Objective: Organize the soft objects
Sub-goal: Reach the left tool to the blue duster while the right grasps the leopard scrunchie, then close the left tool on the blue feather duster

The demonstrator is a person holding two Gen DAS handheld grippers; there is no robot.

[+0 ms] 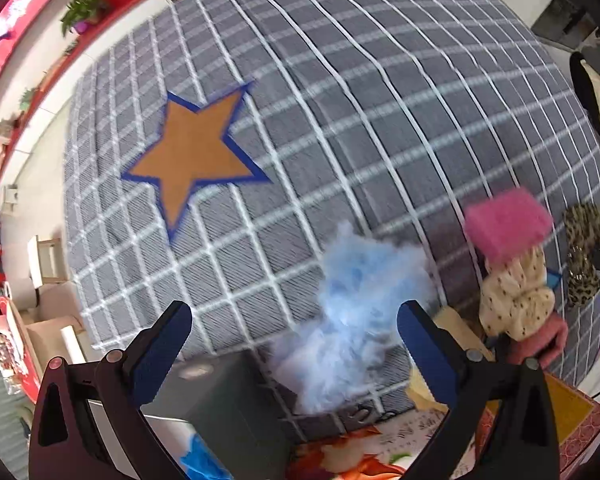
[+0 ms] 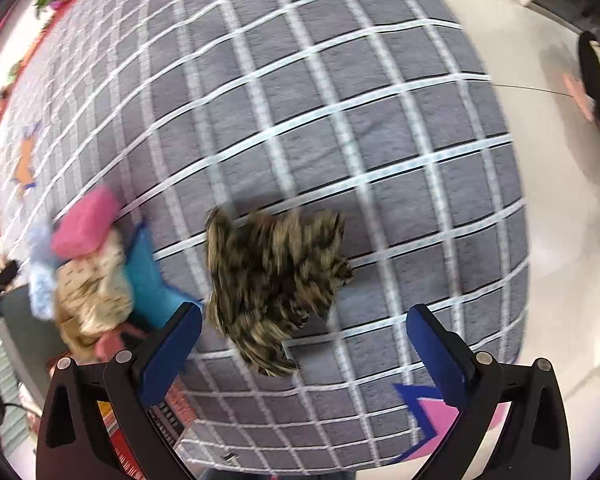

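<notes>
Ahead of my left fingers a fluffy pale-blue piece (image 1: 356,320) lies bunched on the grey checked rug (image 1: 340,120), blurred. To its right sits a small heap — a pink block-shaped sponge (image 1: 508,224) on top of a cream dotted fabric bundle (image 1: 516,300), with a pink fuzzy piece (image 1: 540,344) at its foot. Ahead of my right fingers a leopard-print furry cloth (image 2: 272,280) lies crumpled on the rug — apart from the heap.

left gripper (image 1: 294,326) is wide open over the grey checked rug (image 1: 340,100), fluffy blue thing (image 1: 356,300) between its fingers, pink sponge (image 1: 508,224) off right.
</notes>
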